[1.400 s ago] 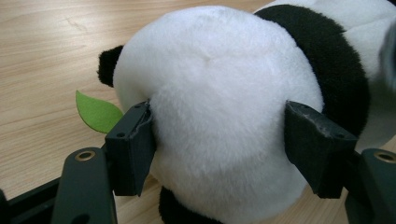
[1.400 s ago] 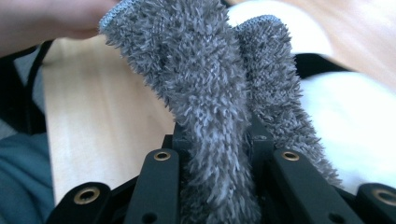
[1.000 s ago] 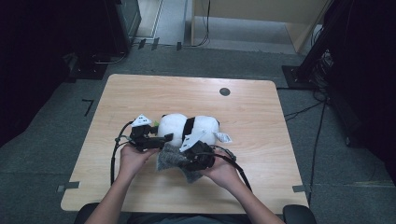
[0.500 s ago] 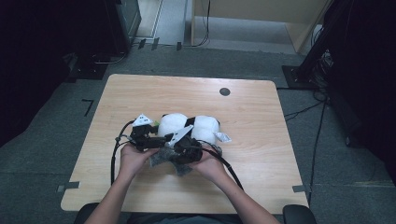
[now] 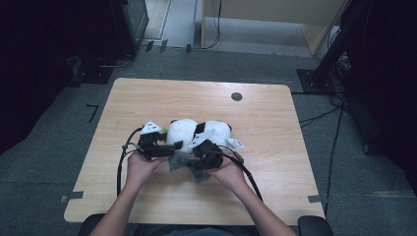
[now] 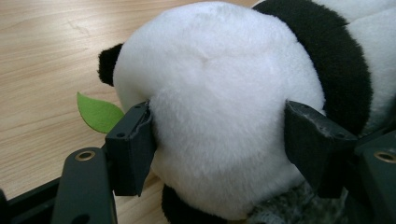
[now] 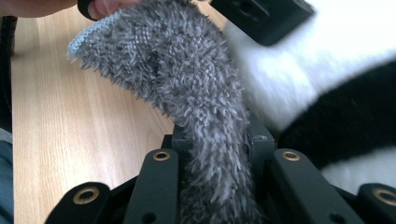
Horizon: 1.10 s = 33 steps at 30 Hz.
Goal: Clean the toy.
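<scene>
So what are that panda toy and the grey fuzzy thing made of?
The panda toy looks like soft plush: short, dense white and black pile that dents under the jaws. The grey fuzzy cloth seems knitted, probably synthetic yarn, with a visible mesh backing and spiky loose fibres.

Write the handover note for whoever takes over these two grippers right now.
Left gripper: jaws clamped on the white head of the plush panda, which lies near the middle of the wooden table.
Right gripper: shut on a grey fuzzy cloth, held up against the panda's near side.
Done: panda held, cloth picked up.
Left: the cloth is not yet around or on the panda; it looks meant to go on it, so keep the head held.
</scene>
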Each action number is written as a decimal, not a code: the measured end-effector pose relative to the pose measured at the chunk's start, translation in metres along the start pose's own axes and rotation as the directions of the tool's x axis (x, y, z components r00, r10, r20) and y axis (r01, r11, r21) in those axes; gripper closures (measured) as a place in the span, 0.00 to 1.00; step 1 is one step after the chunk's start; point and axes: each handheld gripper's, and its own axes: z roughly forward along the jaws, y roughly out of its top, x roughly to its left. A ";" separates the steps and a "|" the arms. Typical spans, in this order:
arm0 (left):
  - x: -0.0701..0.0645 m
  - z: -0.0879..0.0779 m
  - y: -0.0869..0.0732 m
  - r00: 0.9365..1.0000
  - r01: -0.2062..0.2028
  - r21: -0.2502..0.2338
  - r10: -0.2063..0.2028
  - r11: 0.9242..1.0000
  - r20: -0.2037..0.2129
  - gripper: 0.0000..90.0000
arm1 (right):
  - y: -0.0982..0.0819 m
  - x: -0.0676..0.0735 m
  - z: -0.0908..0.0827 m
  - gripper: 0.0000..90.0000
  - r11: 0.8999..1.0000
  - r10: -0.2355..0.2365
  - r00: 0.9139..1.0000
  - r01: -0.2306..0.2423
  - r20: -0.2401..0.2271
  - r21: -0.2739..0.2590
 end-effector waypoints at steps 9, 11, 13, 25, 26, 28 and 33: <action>0.000 0.000 -0.001 1.000 -0.002 -0.002 0.002 1.000 -0.001 0.32 | -0.015 -0.003 -0.022 0.81 1.000 0.029 0.999 -0.029 0.026 -0.001; 0.000 0.000 -0.001 1.000 0.000 -0.003 0.000 1.000 0.000 0.32 | -0.020 -0.004 -0.028 0.81 0.999 0.035 0.999 -0.034 0.032 -0.004; 0.000 0.000 -0.001 1.000 0.001 -0.002 -0.001 1.000 0.001 0.32 | -0.024 -0.005 -0.033 0.81 0.999 0.044 0.998 -0.044 0.038 -0.002; 0.000 0.000 -0.001 1.000 0.001 -0.003 -0.001 1.000 0.000 0.32 | -0.056 -0.018 -0.067 0.80 0.995 0.099 0.992 -0.098 0.081 -0.026; 0.000 0.000 -0.001 1.000 0.001 -0.003 -0.001 1.000 0.000 0.32 | -0.059 -0.020 -0.070 0.80 0.995 0.103 0.991 -0.102 0.085 -0.025; 0.000 0.001 -0.001 1.000 0.002 -0.004 -0.002 1.000 0.000 0.32 | -0.064 -0.023 -0.074 0.80 0.993 0.116 0.989 -0.114 0.094 -0.025; 0.000 0.001 -0.001 1.000 0.002 -0.004 -0.002 1.000 0.001 0.32 | -0.075 -0.028 -0.084 0.80 0.991 0.133 0.983 -0.131 0.124 -0.026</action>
